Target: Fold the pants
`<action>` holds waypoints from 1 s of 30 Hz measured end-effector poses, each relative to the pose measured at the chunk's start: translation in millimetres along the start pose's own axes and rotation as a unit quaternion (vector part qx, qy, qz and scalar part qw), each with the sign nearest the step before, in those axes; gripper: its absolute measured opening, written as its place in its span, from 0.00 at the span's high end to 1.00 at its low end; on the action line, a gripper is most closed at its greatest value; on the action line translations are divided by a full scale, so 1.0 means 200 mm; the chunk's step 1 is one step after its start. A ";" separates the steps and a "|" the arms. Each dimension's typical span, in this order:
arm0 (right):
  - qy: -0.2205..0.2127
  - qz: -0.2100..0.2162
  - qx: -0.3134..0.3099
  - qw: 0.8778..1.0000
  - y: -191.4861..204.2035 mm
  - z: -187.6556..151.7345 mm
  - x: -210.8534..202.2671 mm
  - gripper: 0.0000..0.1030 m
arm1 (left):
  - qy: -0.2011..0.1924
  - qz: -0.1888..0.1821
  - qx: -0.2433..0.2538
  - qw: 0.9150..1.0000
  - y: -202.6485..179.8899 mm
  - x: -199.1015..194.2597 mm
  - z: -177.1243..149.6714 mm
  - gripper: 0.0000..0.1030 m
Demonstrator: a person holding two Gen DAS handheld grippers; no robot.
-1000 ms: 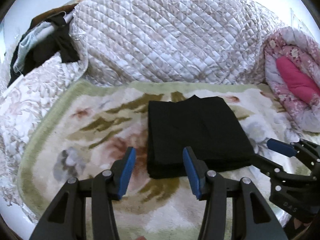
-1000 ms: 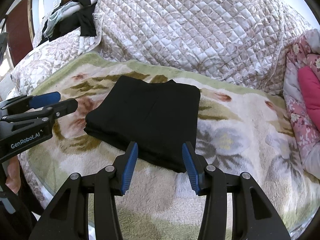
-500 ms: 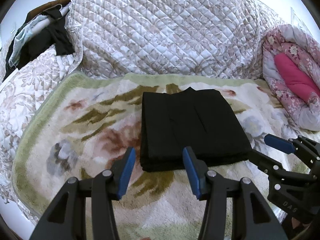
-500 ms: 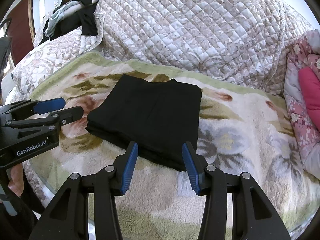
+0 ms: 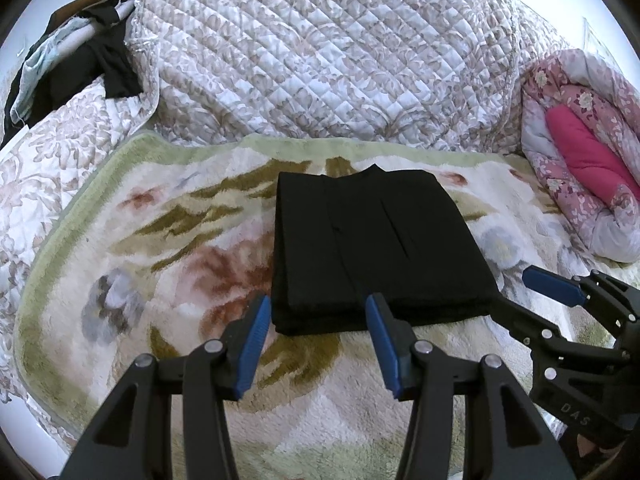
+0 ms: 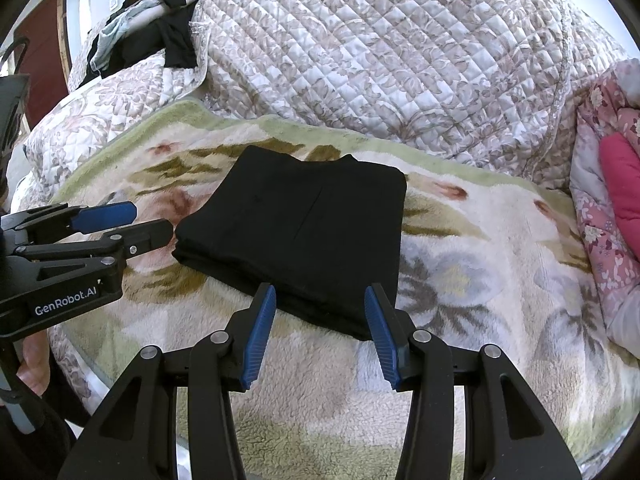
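Observation:
The black pants (image 5: 372, 248) (image 6: 304, 236) lie folded into a neat rectangle on the floral fleece blanket (image 5: 168, 248) (image 6: 472, 280). My left gripper (image 5: 316, 312) hovers just short of the stack's near edge, jaws open with nothing between them. It also shows at the left edge of the right wrist view as the left gripper (image 6: 144, 222), beside the stack's left corner. My right gripper (image 6: 320, 300) stands open over the stack's near right corner, empty. In the left wrist view the right gripper (image 5: 516, 292) sits next to the stack's right corner.
A quilted floral cover (image 5: 328, 60) (image 6: 392, 64) rises behind the blanket. A pink flowered quilt roll (image 5: 580, 156) (image 6: 608, 208) lies at the right. Dark and pale clothes (image 5: 76, 60) (image 6: 148, 36) are heaped at the far left. A person's hand (image 6: 32, 360) shows at the lower left.
In the left wrist view the pants have slid lower and leftward as the gripper tipped slightly. The right gripper's view and both jaw openings are unchanged.

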State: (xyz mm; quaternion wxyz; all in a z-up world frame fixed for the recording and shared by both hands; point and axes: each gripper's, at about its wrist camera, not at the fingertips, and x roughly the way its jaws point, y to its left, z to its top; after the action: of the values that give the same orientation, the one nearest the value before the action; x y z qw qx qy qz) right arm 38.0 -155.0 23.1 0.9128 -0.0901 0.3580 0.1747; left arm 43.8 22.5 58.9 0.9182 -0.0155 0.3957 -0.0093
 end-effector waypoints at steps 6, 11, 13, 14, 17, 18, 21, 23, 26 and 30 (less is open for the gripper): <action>0.000 -0.001 0.000 1.000 0.00 0.00 0.00 0.54 | 0.002 0.000 0.001 1.000 0.00 0.00 0.00 0.49; 0.000 0.000 0.000 1.000 0.00 0.00 0.00 0.54 | 0.002 0.000 0.000 1.000 0.00 0.00 0.00 0.49; 0.000 0.000 -0.001 1.000 0.00 0.00 0.00 0.54 | 0.002 0.001 0.000 1.000 0.00 0.00 0.00 0.49; 0.000 -0.001 -0.001 1.000 0.00 0.00 0.00 0.54 | 0.002 0.000 0.000 1.000 0.00 0.00 0.00 0.49; 0.000 0.000 0.000 1.000 0.00 0.00 0.00 0.54 | 0.002 0.001 0.000 1.000 0.00 0.00 0.00 0.49; 0.000 -0.001 0.000 1.000 0.00 0.00 0.00 0.54 | 0.003 0.000 0.000 1.000 0.00 0.01 0.00 0.49; 0.001 0.000 0.000 1.000 0.00 0.00 0.00 0.54 | 0.003 0.000 0.000 1.000 0.00 0.01 0.00 0.48; 0.001 0.000 -0.001 1.000 0.00 0.01 0.00 0.54 | 0.003 -0.001 0.000 1.000 0.00 0.01 -0.01 0.48; 0.001 0.000 -0.001 1.000 0.00 0.01 0.00 0.54 | 0.004 -0.002 0.000 1.000 0.00 0.01 -0.01 0.48; 0.001 0.000 -0.001 1.000 0.00 0.00 0.01 0.54 | 0.005 -0.003 0.000 1.000 0.00 0.01 -0.01 0.48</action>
State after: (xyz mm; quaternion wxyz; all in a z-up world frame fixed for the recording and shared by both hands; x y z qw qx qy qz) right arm 39.2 -154.4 22.7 0.9123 -0.0910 0.3588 0.1752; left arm 43.8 21.9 55.4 0.9163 -0.0164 0.4000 -0.0125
